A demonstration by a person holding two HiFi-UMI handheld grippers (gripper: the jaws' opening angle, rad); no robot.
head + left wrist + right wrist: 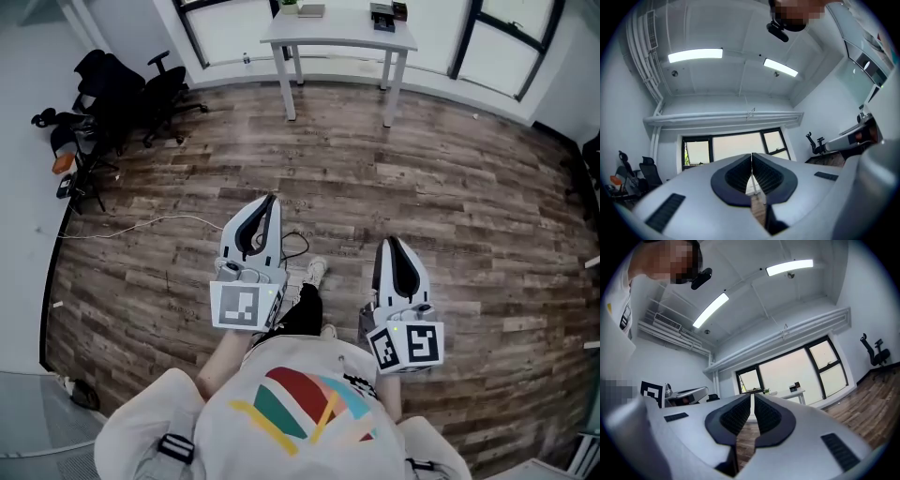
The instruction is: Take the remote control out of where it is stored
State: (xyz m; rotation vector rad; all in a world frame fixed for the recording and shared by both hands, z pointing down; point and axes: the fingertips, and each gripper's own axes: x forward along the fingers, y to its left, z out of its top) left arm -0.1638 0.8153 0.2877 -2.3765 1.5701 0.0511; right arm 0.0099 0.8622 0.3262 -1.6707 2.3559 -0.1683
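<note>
No remote control shows in any view. In the head view I hold both grippers in front of my body, over the wooden floor. My left gripper (271, 199) points forward and is shut with nothing in it. My right gripper (389, 242) sits lower and to the right, also shut and empty. In the left gripper view the left gripper (751, 156) has its jaws pressed together and aims up toward the ceiling and windows. In the right gripper view the right gripper (752, 396) is closed tip to tip, aimed at the windows and a far table.
A white table (330, 34) with small items stands by the windows far ahead. Black office chairs (122, 89) cluster at the left wall. A white cable (141, 225) trails across the wooden floor (450, 178). My shoe (316, 270) shows between the grippers.
</note>
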